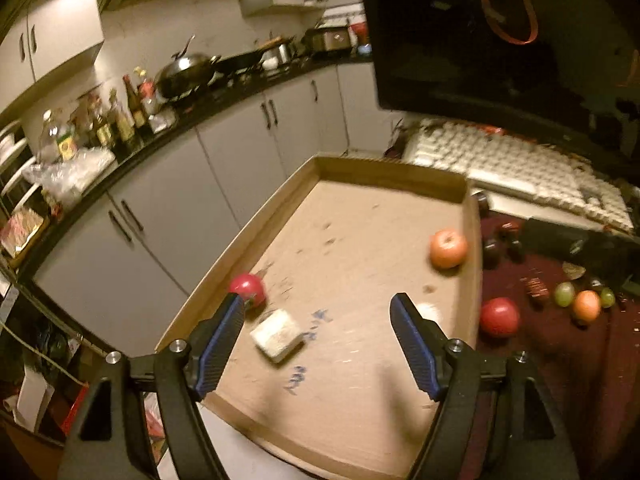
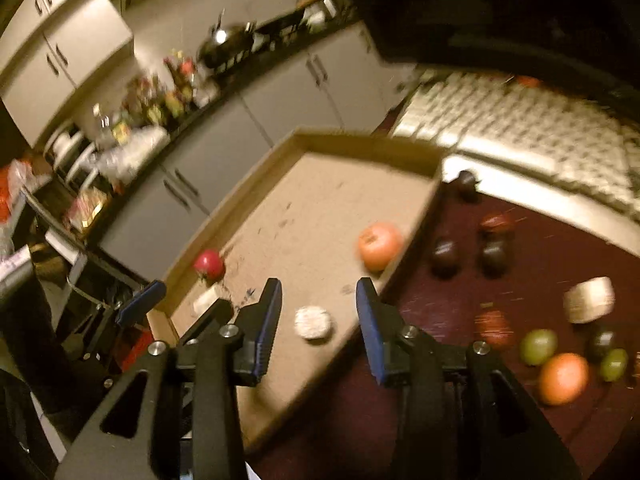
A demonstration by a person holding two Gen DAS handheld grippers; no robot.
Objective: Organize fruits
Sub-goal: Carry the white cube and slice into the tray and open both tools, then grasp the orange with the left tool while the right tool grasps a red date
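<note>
I note the cardboard tray point(image 1: 384, 174) has low walls all round and much bare floor between its contents, with the dark red cloth point(image 1: 560, 360) at 3 o'clock of it. Inside the tray lie a red apple point(image 1: 250, 286) against the 9 o'clock wall, an orange apple point(image 1: 448, 248) by the 3 o'clock wall, a pale block point(image 1: 276, 334) and a pale round piece point(image 2: 313, 322); on the cloth sit a red fruit point(image 1: 499, 317), an orange point(image 2: 563, 378) and green fruits point(image 2: 538, 346). My left gripper point(image 1: 318, 320) stands spread wide above the block, touching nothing, and my right gripper point(image 2: 318, 300) is partly spread, empty, with the round piece between its jaws but clear of the pads.
</note>
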